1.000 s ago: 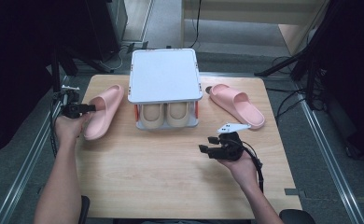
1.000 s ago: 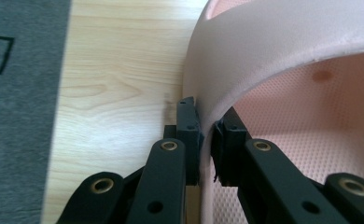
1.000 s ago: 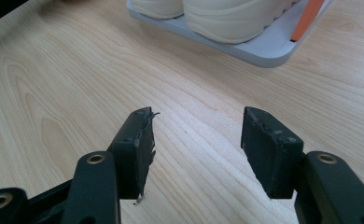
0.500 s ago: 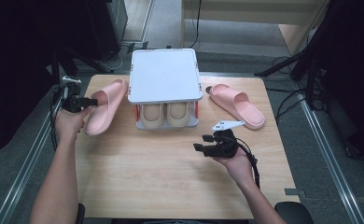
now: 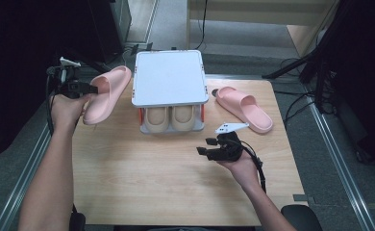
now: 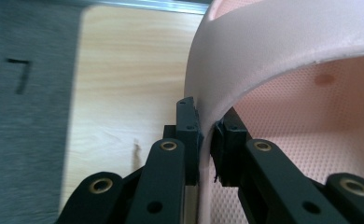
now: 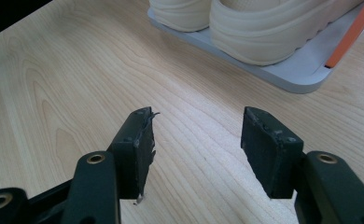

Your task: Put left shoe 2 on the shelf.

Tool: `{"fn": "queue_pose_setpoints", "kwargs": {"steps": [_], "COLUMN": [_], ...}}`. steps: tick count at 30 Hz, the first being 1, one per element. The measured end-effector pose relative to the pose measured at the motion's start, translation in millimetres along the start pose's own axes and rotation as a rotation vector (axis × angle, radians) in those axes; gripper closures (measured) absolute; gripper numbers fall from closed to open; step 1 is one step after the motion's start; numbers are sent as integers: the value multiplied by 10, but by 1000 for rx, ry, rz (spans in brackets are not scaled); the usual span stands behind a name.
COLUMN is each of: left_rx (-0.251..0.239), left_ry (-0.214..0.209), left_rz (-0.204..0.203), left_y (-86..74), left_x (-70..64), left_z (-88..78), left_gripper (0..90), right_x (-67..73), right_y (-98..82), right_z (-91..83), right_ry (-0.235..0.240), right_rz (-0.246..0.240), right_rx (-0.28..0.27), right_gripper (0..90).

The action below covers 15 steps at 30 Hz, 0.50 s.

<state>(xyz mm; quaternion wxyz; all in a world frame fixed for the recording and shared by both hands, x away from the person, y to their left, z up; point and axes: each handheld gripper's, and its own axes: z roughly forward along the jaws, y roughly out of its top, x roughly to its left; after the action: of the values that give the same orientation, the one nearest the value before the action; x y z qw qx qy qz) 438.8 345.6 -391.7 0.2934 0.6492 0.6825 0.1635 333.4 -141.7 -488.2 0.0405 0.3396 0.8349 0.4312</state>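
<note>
My left gripper [image 5: 90,89] is shut on the strap edge of a pink slipper [image 5: 106,93], which hangs tilted above the table's left side. In the left gripper view both pads pinch the pink slipper's [image 6: 283,60] strap wall, with the gripper [image 6: 207,140] closed tight on it. A second pink slipper [image 5: 243,108] lies flat on the table at the right of a small grey shoe rack [image 5: 168,77]. A beige pair of shoes [image 5: 170,118] sits on the rack's lower shelf. My right gripper [image 5: 206,147] hovers open over the table, in front of the rack; its jaws [image 7: 196,140] hold nothing.
The wooden table [image 5: 142,187] is bare in front of the rack. In the right gripper view the beige shoes [image 7: 259,28] and the rack's grey base [image 7: 287,77] lie just ahead. Metal rails and grey floor border the table; cables trail at the back.
My left gripper has lifted the pink slipper off the table and carried it up and a little leftward. The right gripper has stayed about where it was.
</note>
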Motion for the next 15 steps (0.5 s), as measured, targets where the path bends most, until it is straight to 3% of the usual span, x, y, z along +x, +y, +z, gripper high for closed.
{"fn": "queue_pose_setpoints", "kwargs": {"steps": [3, 15], "left_rx": [3, -28], "left_ry": [25, -5], "left_rz": [-1, 44], "left_y": [128, 591], "left_x": [-38, -375], "left_z": [-51, -250], "left_gripper": [825, 821], "right_x": [-8, -45], "right_y": [4, 2], "right_z": [-6, -15], "right_ry": [1, -4], "right_rz": [-3, 9], "right_rx": [-4, -9], "right_gripper": [443, 441]}}
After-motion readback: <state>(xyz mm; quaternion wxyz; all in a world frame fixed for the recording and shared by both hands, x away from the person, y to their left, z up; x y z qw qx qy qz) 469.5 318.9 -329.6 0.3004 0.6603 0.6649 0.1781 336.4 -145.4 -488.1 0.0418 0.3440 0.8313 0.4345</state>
